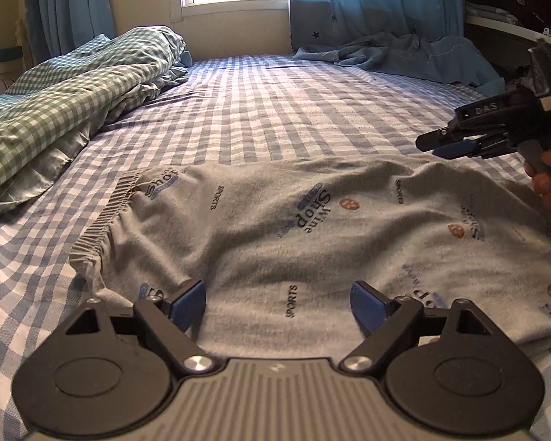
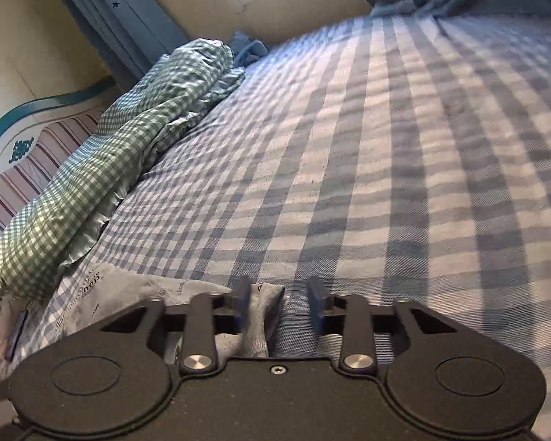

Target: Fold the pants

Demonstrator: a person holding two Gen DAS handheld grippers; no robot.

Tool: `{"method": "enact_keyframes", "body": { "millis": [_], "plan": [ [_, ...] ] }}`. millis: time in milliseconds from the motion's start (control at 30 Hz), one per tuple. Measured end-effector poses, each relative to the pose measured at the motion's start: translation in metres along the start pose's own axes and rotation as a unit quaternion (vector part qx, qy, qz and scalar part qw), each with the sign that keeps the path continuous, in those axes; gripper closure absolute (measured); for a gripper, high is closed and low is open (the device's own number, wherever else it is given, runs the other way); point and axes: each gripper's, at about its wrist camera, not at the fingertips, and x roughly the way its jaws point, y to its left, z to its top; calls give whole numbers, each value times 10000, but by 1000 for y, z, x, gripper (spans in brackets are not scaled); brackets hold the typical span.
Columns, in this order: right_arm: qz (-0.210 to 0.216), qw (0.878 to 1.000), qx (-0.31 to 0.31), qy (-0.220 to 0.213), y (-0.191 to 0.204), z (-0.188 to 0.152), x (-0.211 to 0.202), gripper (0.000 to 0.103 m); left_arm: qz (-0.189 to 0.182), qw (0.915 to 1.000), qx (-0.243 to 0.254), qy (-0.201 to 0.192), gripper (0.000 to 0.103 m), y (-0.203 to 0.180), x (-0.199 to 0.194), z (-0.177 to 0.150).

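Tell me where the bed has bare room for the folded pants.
Free: the checked sheet between the gray pants and the window wall, bordered left by the green gingham blanket and far right by the blue garment. Crowded: the near edge, where the pants lie.

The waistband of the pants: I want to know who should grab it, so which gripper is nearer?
Left. The left gripper hovers open over the pants beside the waistband; the right gripper is at the far right end.
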Motion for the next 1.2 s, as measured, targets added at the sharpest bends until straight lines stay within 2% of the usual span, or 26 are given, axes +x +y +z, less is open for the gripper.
{"method": "enact_keyframes", "body": {
  "millis": [33,100,200,300,400,467,533,667,767,833,900,1000,1067,1133,1200],
  "plan": [
    [-102,9994,-293,-159,6,-5,-17,42,-123,9999,-29,-88,13,-4,-3,3],
    [-543,9939,-871,-392,16,-23,-52,25,-339,9991,-29,-240,8,-18,-7,8],
    [-1537,9735,-1553,-675,21,-68,-98,20,-636,9975,165,-253,6,-54,-1,12],
    [-2429,9494,-1825,-795,11,-117,-137,18,-861,9950,482,-139,6,-94,8,8],
    [-3100,9294,-1803,-872,-8,-162,-174,14,-800,9925,926,37,6,-128,13,-4],
    [-3479,9168,-1760,-862,-24,-188,-197,12,-600,9916,1144,-87,6,-140,9,-17],
    [-3838,9032,-1712,-871,-41,-212,-219,10,-478,9928,1093,-136,4,-142,4,-25],
    [-4350,8803,-1481,-1182,-79,-248,-262,1,-409,9967,701,79,1,-135,-4,-24],
    [-4725,8614,-1205,-1420,-106,-261,-292,1,-235,9967,769,142,1,-151,-8,-12],
    [-4919,8501,-935,-1632,-119,-266,-313,1,-397,9955,857,-25,1,-172,-11,-1],
    [-4772,8563,-681,-1856,-129,-275,-333,2,-703,9928,963,-153,1,-205,-9,11],
    [-4205,8824,-228,-2098,-141,-286,-360,11,-1421,9830,1145,-213,1,-266,2,30],
    [-3730,9010,22,-2215,-141,-293,-372,12,-2021,9706,1290,-215,1,-309,12,44],
    [-3246,9184,155,-2257,-142,-297,-380,13,-2638,9543,1395,-160,1,-356,25,58],
    [-3020,9264,209,-2241,-144,-296,-380,13,-3183,9358,1517,-23,1,-403,38,66]
  ]
}}
